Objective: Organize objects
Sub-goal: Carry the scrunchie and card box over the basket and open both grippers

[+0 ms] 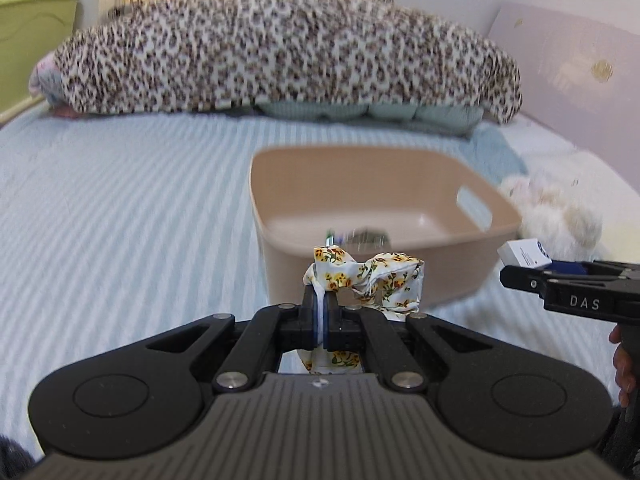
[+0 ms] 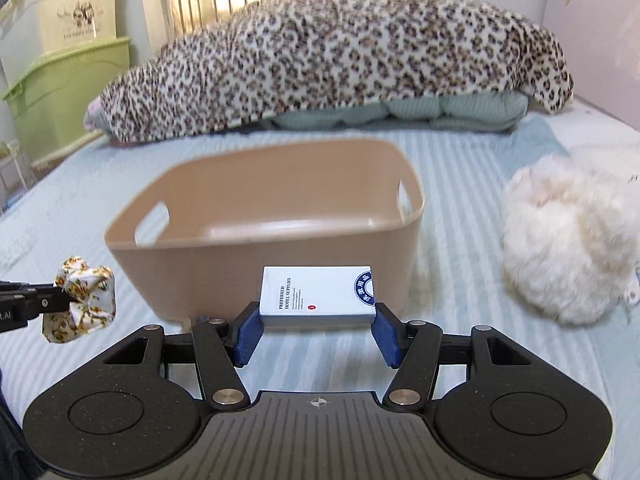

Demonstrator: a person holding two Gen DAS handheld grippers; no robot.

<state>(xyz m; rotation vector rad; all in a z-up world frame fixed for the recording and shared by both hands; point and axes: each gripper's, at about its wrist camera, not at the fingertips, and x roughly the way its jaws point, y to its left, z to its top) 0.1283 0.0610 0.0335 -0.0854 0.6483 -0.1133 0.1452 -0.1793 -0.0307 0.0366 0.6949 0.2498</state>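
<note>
Both grippers loaded, held just short of the tan bin on the bed.

My left gripper (image 1: 320, 316) is clamped tight on a floral scrunchie (image 1: 368, 276), which bunches up above the fingers at lower centre of the left view, in front of the near wall of the tan bin (image 1: 400, 276); something small and dark lies on the bin floor, too blurred to identify. My right gripper (image 2: 317, 330) grips a white hotel-supplies box (image 2: 316, 296) by its two ends between the blue pads (image 2: 246, 338), at centre of the right view, just before the bin's near wall. A white fluffy toy (image 2: 568, 248) lies at right on the striped blue bedspread (image 2: 460, 168). A leopard-print blanket (image 2: 328, 60) fills the upper frame.
</note>
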